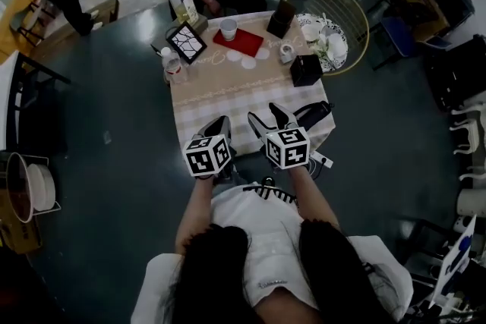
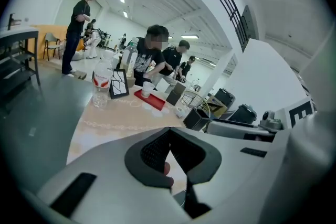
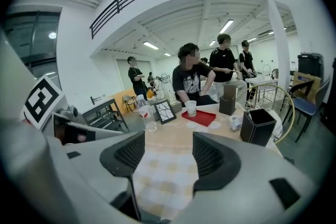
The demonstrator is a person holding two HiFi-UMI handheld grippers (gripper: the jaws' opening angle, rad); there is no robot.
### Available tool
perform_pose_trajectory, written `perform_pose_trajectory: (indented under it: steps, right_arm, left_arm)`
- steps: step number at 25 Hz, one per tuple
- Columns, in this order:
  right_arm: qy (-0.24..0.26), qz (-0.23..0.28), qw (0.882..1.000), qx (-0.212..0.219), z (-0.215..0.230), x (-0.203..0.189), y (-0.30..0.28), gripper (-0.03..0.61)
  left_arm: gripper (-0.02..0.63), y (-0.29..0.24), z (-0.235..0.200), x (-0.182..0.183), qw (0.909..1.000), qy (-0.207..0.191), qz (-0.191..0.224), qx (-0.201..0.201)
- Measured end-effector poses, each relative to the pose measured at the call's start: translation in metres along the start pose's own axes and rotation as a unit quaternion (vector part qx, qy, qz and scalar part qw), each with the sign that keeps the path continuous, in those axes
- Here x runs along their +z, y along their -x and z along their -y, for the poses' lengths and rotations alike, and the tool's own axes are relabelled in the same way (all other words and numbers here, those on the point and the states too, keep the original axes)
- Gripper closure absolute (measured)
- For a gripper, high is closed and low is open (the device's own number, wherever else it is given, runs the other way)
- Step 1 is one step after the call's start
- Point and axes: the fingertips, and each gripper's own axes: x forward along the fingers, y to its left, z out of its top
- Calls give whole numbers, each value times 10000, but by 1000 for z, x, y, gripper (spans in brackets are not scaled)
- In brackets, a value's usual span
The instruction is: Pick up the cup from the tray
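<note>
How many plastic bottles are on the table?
2. A small bottle stands at the left edge of the table, beside the framed picture; a taller bottle stands at the far left corner. The cluttered wire basket on the right could hide another.

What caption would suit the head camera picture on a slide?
A person's left gripper and right gripper at the table edge, facing a cup on a red tray.

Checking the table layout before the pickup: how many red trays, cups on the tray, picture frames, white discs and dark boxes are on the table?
Red tray: 1
Cup on the tray: 1
Picture frame: 1
White discs: 3
Dark boxes: 2
Total: 8
</note>
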Motion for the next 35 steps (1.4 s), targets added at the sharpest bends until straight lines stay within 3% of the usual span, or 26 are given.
perform_pose_trajectory:
  steps: [10,30,35]
  right_arm:
    - [69,170,9997,-133,-1,30,-45,298]
    - [571,139,9982,-79,45,95,-144,283]
    - [480,79,9988,-49,62,104,-179,278]
  left_arm:
    - [606,-20,-31,28,9996,34,-36,-262]
    - [604,-86,-63,70,9983,500,-120,267]
    - [604,-113,-65,79,9973,606,-165,370]
